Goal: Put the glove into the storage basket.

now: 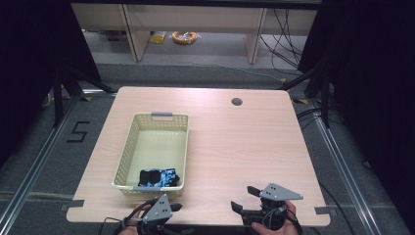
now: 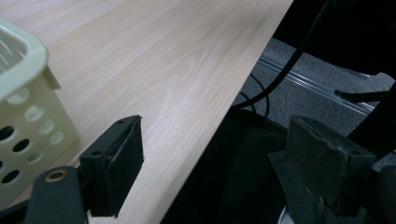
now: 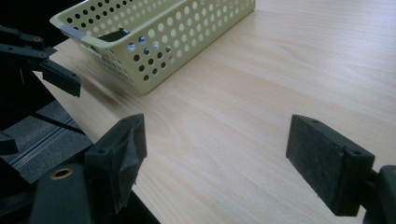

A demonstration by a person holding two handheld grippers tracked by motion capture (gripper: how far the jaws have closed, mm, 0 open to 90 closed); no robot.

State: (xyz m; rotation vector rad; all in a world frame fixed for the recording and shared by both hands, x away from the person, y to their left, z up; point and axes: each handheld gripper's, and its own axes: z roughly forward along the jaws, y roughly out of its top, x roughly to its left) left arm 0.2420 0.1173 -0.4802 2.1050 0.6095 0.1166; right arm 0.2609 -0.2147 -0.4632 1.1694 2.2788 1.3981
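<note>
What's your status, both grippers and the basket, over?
Left gripper open, empty, at table's near edge. Right gripper open, empty, low over bare wood. Basket upright, dark bundle inside at its near end. Nothing in the way.

Open table to your right, basket blocking your left

Your right gripper has bare tabletop ahead and to its side — nothing stands between its spread jaws and the far edge but a small round hole in the wood. On the left, the perforated basket stands just beyond your left gripper — its near wall rises in the way, and a dark bundle takes up the near end inside, while the far end lies free.
</note>
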